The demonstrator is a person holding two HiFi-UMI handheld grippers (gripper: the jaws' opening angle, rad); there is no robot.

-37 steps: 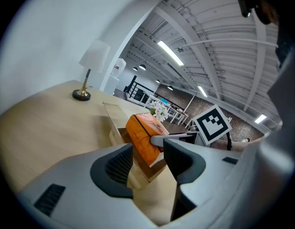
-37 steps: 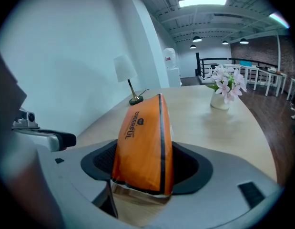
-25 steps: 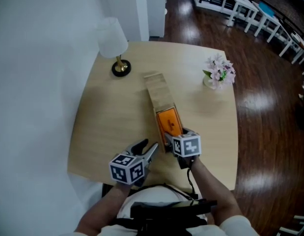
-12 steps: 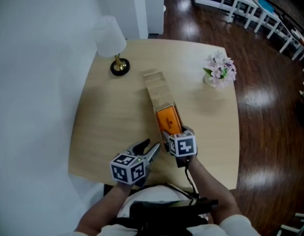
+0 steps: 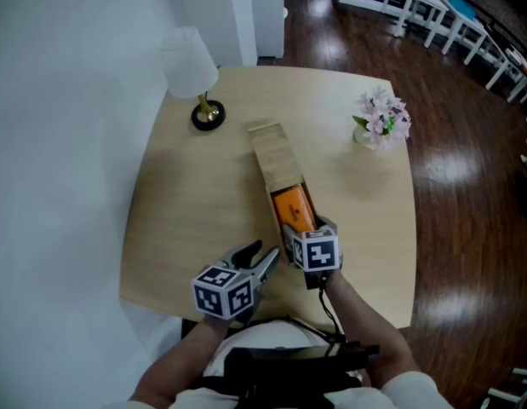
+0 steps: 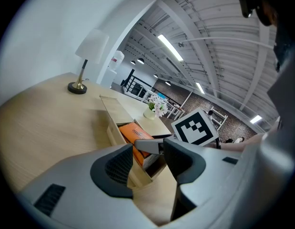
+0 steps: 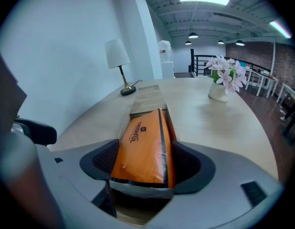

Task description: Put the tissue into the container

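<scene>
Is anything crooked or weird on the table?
Yes. The tissue pack is only partly in the box: its near end sticks up, tilted, between the pads of the right claw. Nothing else looks odd.

The right gripper (image 7: 145, 163) has its fingers (image 7: 100, 162) against both sides of the orange tissue pack (image 7: 142, 144), whose far end slopes into the long wooden container (image 7: 147, 100) on the bench (image 7: 209, 125); a lamp (image 7: 116, 54) and a vase of flowers (image 7: 225, 78) stand beyond

orange tissue pack (image 5: 293, 209), in open wooden container (image 5: 272, 156)
</scene>
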